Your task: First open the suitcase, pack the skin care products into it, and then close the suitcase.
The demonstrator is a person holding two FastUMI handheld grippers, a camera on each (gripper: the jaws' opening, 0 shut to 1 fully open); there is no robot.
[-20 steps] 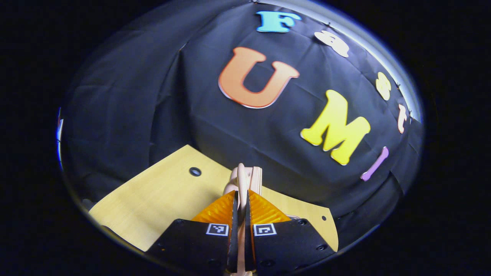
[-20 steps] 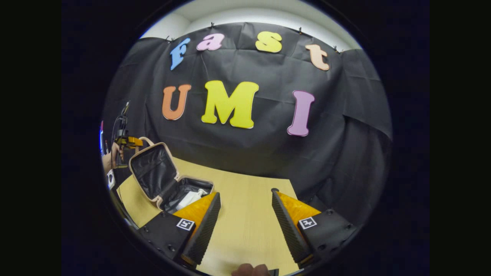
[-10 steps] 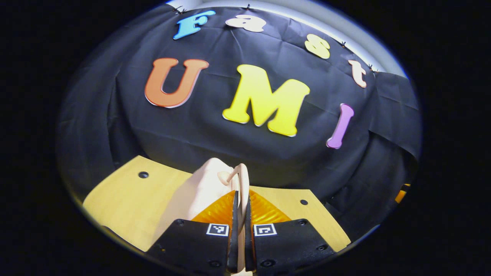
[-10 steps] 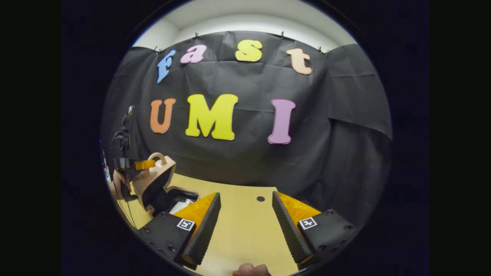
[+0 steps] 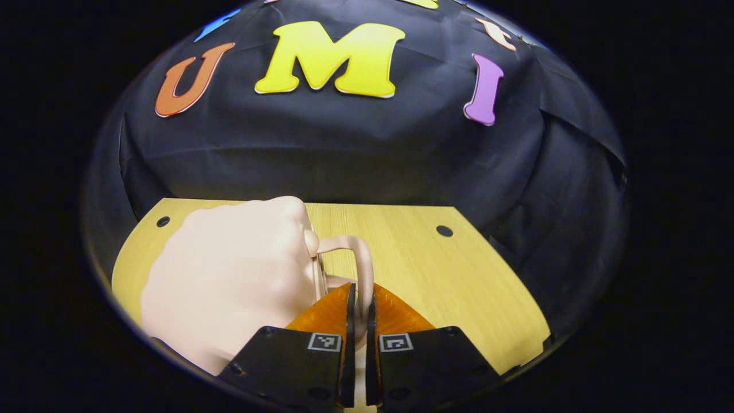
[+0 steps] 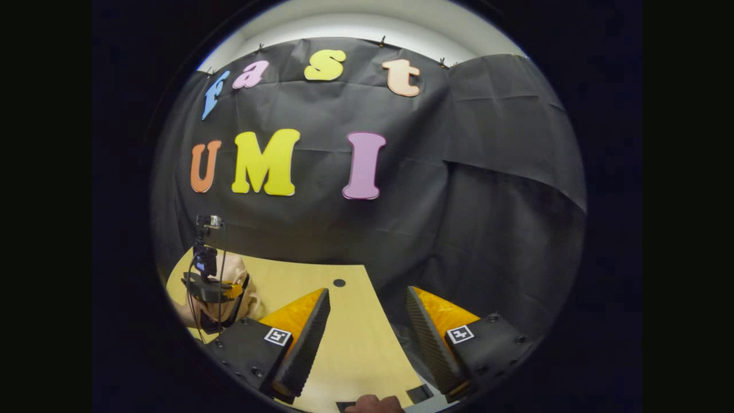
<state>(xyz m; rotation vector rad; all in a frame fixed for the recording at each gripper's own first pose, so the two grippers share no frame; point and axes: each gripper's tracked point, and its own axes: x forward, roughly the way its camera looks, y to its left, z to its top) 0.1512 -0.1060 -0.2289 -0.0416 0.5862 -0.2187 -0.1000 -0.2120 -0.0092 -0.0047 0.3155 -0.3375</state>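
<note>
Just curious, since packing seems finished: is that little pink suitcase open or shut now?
Shut, it seems: the suitcase shows only its outer shell, the left gripper clamped on its handle.

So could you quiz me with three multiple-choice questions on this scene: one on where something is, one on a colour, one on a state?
1. Where is the suitcase?
A. on the wooden table
B. on the floor
C. hung on the wall

2. What colour is the suitcase shell?
A. bright green
B. pale pink
C. dark blue

3. How do the right gripper's fingers stand?
A. shut on the handle
B. shut on a bottle
C. wide apart, holding nothing

Answers:
1 A: the left gripper view shows the case lying on the tabletop.
2 B: its shell and handle are pale pink.
3 C: the right gripper view shows bare table between its fingers; it is the left gripper that is shut on the handle.
</note>
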